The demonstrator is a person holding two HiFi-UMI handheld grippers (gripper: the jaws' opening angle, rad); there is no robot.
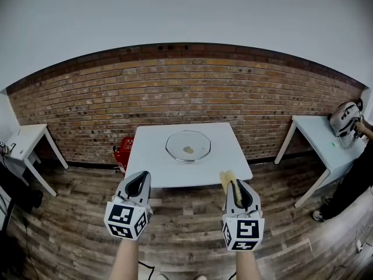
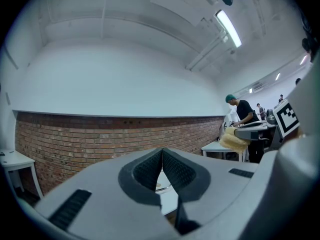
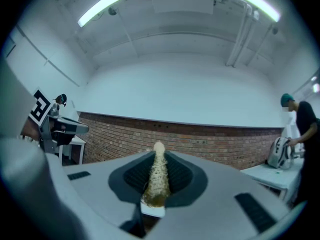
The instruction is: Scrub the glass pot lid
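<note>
Head view: glass lid (image 1: 187,145) on table (image 1: 152,163)

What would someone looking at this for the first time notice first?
The glass pot lid lies alone in the middle of the white table, with a long brick wall behind it. In the foreground, short of the table, the right gripper has its jaws clamped on a yellowish scrubbing pad. The left gripper beside it has its jaws shut on nothing.
</note>
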